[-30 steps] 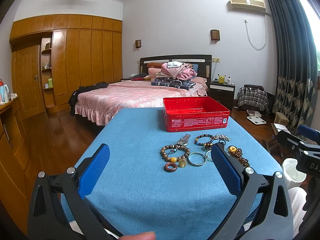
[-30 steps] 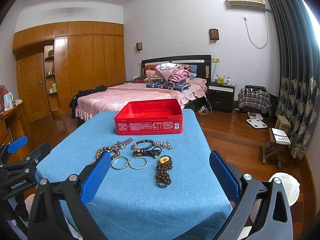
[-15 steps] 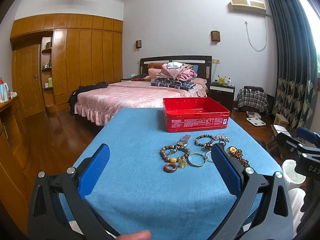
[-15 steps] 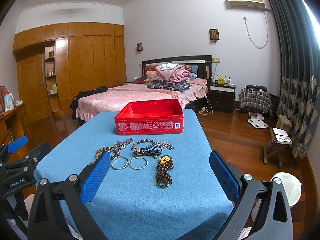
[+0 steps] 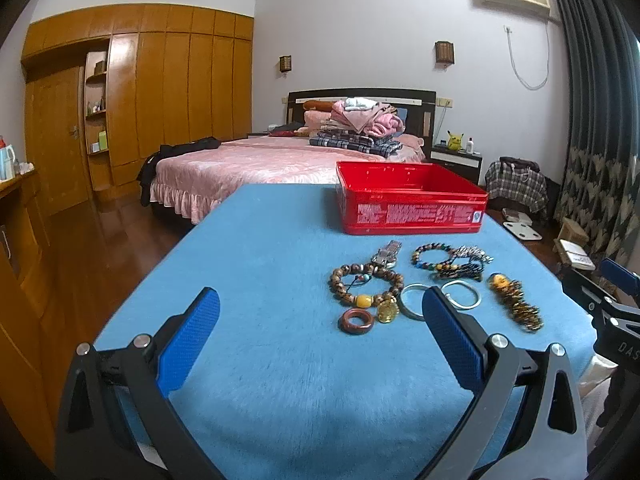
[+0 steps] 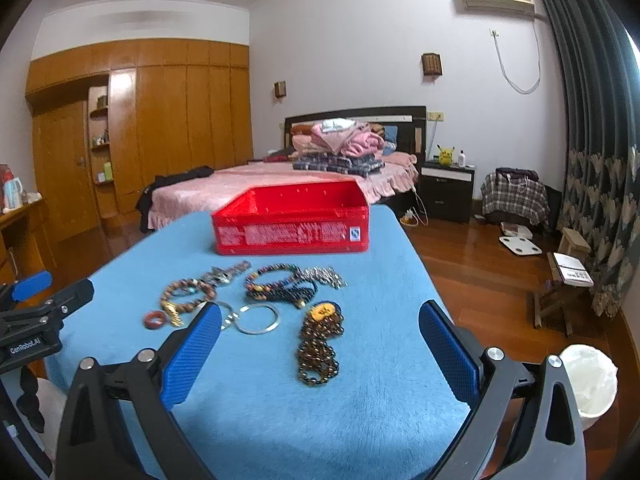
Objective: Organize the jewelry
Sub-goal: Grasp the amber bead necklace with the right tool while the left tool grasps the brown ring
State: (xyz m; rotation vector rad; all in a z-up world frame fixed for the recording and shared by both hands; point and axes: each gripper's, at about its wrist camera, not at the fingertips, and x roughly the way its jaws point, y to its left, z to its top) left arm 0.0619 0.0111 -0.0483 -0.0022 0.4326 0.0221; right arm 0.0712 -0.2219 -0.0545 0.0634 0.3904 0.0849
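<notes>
A cluster of jewelry lies on the blue table (image 5: 260, 272): a brown bead bracelet (image 5: 366, 282), a brown ring (image 5: 357, 321), silver bangles (image 5: 460, 294), a multicolour bead bracelet (image 5: 434, 254) and a dark bead necklace with an amber pendant (image 6: 320, 344). An open red box (image 5: 408, 208) stands behind them; it also shows in the right wrist view (image 6: 292, 224). My left gripper (image 5: 320, 340) is open and empty, near the front of the jewelry. My right gripper (image 6: 320, 352) is open and empty, low over the dark necklace.
A pink bed (image 5: 260, 164) with folded clothes stands beyond the table. Wooden wardrobes (image 5: 160, 100) line the left wall. A white bin (image 6: 588, 384) and a small stool (image 6: 560, 296) stand on the floor to the right. The table edge drops off on both sides.
Both grippers have moved forward and down toward the jewelry. The right gripper now frames the dark bead necklace. Both stay open.
</notes>
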